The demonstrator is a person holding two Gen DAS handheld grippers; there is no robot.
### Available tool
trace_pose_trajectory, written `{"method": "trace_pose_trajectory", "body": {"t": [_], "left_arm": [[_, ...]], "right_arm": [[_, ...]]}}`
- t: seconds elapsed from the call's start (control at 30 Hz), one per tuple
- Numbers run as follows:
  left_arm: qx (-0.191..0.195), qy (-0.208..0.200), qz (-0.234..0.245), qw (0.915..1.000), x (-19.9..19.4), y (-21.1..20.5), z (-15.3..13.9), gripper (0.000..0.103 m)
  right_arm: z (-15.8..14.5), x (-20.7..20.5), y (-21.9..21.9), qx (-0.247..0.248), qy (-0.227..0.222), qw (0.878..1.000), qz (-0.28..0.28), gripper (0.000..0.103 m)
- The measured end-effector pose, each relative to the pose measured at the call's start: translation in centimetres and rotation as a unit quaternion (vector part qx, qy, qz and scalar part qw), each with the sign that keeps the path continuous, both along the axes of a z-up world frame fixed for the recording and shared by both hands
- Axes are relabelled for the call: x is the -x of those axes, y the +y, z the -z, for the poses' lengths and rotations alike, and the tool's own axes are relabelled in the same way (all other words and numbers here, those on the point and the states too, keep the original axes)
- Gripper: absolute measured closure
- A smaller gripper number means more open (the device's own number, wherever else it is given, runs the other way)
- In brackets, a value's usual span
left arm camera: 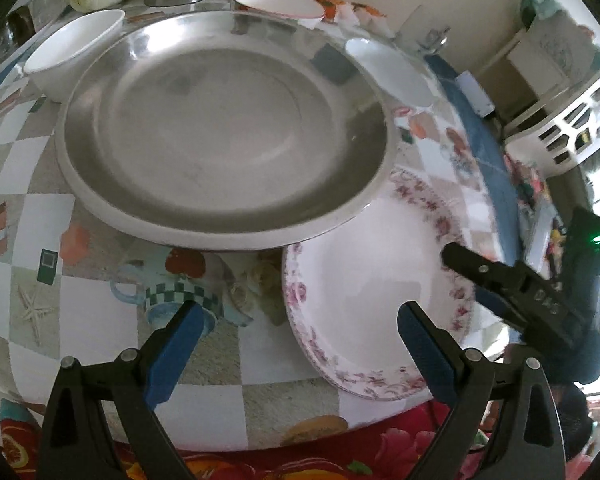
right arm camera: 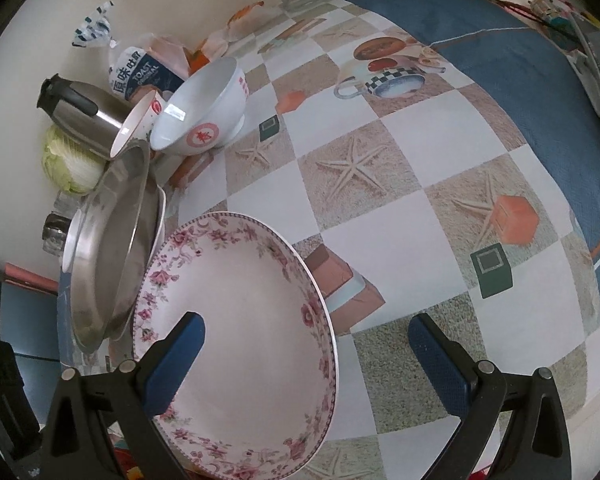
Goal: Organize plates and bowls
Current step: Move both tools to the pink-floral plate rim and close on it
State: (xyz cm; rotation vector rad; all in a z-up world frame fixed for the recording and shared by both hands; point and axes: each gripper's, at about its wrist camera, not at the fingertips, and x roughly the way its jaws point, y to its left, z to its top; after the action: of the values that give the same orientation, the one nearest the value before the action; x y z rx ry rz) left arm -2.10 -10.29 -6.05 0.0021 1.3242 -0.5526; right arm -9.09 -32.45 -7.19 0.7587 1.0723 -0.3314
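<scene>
Two hand-held grippers hover over a table covered in a checkered, starfish-printed cloth [right arm camera: 380,128], and neither holds anything. The left gripper [left arm camera: 298,330] has its blue-padded jaws spread wide apart; so does the right gripper [right arm camera: 306,354].

The step in hand appears to be stacking the plates. A large steel plate [left arm camera: 224,140] already sits on a white plate [left arm camera: 100,208] whose rim shows beneath it. A floral-rimmed plate [left arm camera: 364,280] lies flat on the cloth just beside that stack, its far edge tucked slightly under the steel rim.

The floral plate lies directly below and ahead of the right gripper, whose left finger hangs over the plate's near part while the other finger stands over bare cloth. The likely next move is to close on the plate's near rim and lift it toward the stack.

Three white bowls stand behind the stack: one at the left [left arm camera: 76,44], one behind [left arm camera: 278,2], one at the right [left arm camera: 388,68].
</scene>
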Motion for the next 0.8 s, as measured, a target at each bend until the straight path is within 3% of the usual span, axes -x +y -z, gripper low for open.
{"method": "trace_pose_trajectory", "body": {"t": [0.13,0.3,0.37,0.43,0.47,0.8], "left_arm": [[-0.013,0.005,-0.011,0.9998,-0.4,-0.2,0.8,0.005],[0.005,0.026,-0.016,0.9995,-0.6,-0.4,1.6,0.005],[0.001,0.024,-0.017,0.9996,-0.6,-0.5,1.7,0.005],[-0.001,0.022,-0.017,0.9996,-0.6,-1.2,1.8,0.005],[-0.002,0.023,-0.017,0.9996,-0.6,-1.5,1.9,0.005],[-0.009,0.022,-0.035,0.9991,-1.2,-2.6,2.7,0.006]], "right_arm": [[-0.1,0.0,-0.2,0.014,0.006,1.000,0.006,0.012],[-0.1,0.2,-0.2,0.019,0.010,1.000,0.005,0.014],[-0.2,0.1,-0.2,0.026,0.012,1.000,0.002,0.020],[-0.2,0.3,-0.5,0.016,0.005,1.000,0.007,0.035],[-0.2,0.4,-0.6,0.010,0.002,1.000,0.010,0.038],[0.0,1.2,-1.3,-0.016,-0.017,1.000,0.018,0.040]]}}
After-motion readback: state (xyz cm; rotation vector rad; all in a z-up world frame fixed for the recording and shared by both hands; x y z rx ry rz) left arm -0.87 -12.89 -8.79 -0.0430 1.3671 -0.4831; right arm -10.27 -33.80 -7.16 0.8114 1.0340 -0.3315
